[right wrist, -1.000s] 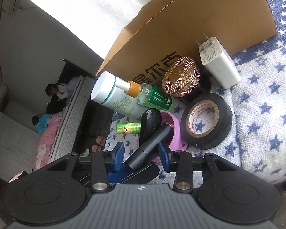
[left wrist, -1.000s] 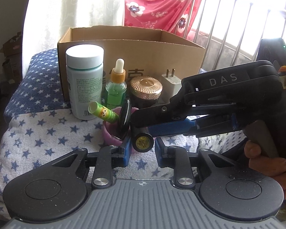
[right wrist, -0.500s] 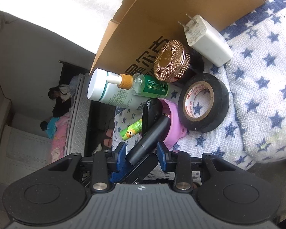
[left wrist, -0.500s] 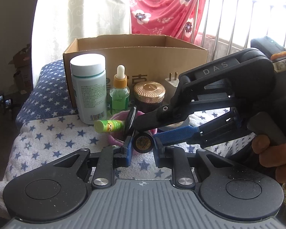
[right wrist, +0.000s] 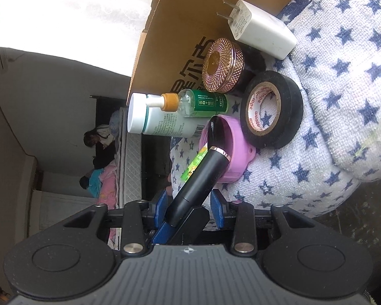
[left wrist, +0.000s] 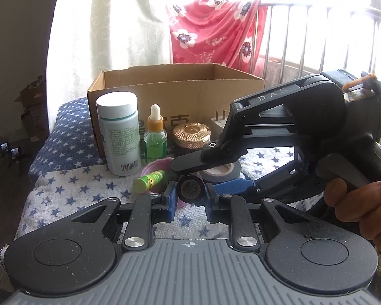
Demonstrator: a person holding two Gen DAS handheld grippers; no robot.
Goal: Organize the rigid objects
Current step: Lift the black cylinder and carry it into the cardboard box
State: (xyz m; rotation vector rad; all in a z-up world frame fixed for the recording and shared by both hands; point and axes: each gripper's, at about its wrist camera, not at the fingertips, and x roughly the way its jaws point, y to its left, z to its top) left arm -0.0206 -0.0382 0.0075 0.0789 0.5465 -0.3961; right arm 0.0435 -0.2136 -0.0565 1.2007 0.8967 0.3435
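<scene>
The cloth (right wrist: 343,132) is white with navy stars; a darker blue band (left wrist: 63,137) of it carries white stars. The cardboard box (left wrist: 180,94) is plain brown with dark printed characters. The pill bottle (left wrist: 120,137) is pale mint with a white cap. The dropper bottle (left wrist: 155,142) is green with an orange collar. The jar lid (right wrist: 222,64) is rose-gold, ribbed. The tape roll (right wrist: 271,109) is black, the cup (right wrist: 235,150) lilac, the charger (right wrist: 261,31) white, the tube (right wrist: 205,178) glossy black. The hanging fabric (left wrist: 213,35) is red with white flowers.

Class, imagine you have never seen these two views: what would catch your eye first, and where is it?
First, the black tube clamped between both grippers, its end over the pink cup. Behind it, the cardboard box stands open-topped on the star-patterned cloth, with a red floral cloth hanging at the window.
</scene>
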